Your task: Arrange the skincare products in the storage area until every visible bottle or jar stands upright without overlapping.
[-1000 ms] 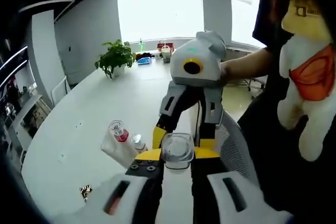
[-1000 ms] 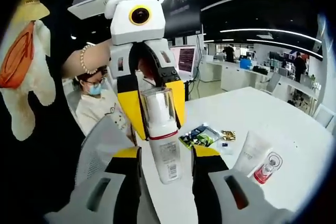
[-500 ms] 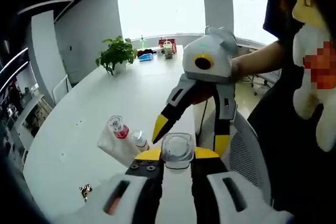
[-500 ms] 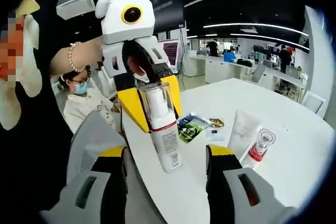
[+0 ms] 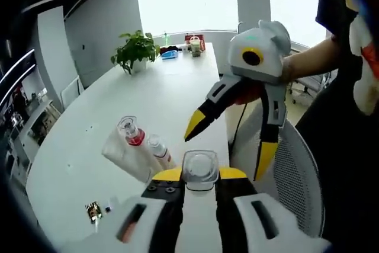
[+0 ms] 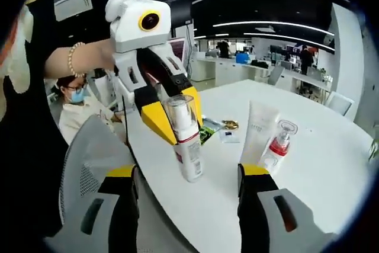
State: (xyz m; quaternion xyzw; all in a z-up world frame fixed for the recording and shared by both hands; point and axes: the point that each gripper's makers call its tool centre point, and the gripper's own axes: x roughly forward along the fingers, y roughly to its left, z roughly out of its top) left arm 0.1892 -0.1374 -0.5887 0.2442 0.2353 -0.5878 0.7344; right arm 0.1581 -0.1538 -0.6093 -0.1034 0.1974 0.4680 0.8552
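White table (image 6: 331,164), near edge: one pump bottle (image 6: 185,140) with clear cap and red band, upright, clamped between the yellow jaws of the left gripper (image 6: 174,119). Farther in on the same table from the pump bottle: one white tube (image 6: 256,131) and one small red-collared bottle (image 6: 277,146), touching each other, with a few small packets (image 6: 216,131) beyond the pump bottle. Right gripper (image 5: 228,149): jaws spread wide, holding nothing, beside the pump bottle and apart from it.

left gripper view low over table (image 5: 154,96) toward windows, right gripper view facing back toward office, both close, sharing pump bottle (image 6: 185,140)
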